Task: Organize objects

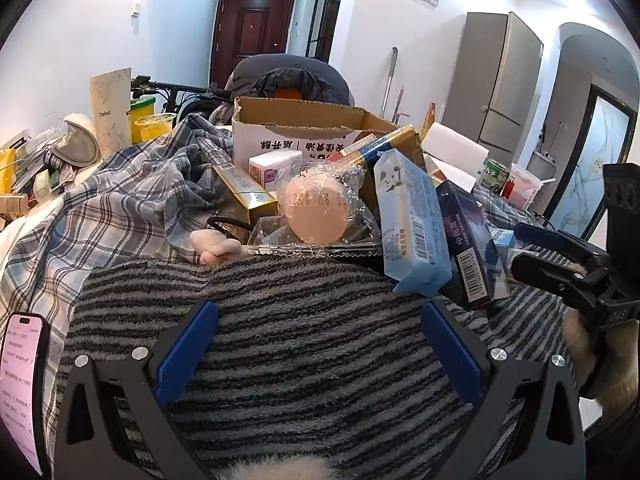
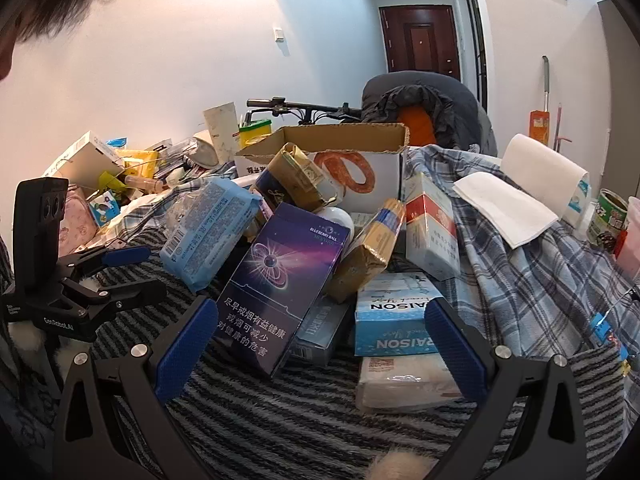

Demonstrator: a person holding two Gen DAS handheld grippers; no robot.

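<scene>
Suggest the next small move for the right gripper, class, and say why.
Probably ease the open, empty right gripper forward onto the tall purple cardboard box: it leans atop the pile directly ahead, nearest its fingers, and the open corrugated cardboard carton stands behind.

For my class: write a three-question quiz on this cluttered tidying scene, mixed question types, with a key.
1. True or false: the left gripper is shut on the egg packet.
2. The dark purple box leans on: A) the pile behind it, B) the paper roll, C) the phone.
3. Fill in: the cardboard box stands with its top ____.

Key: 1 false; 2 A; 3 open.
</scene>
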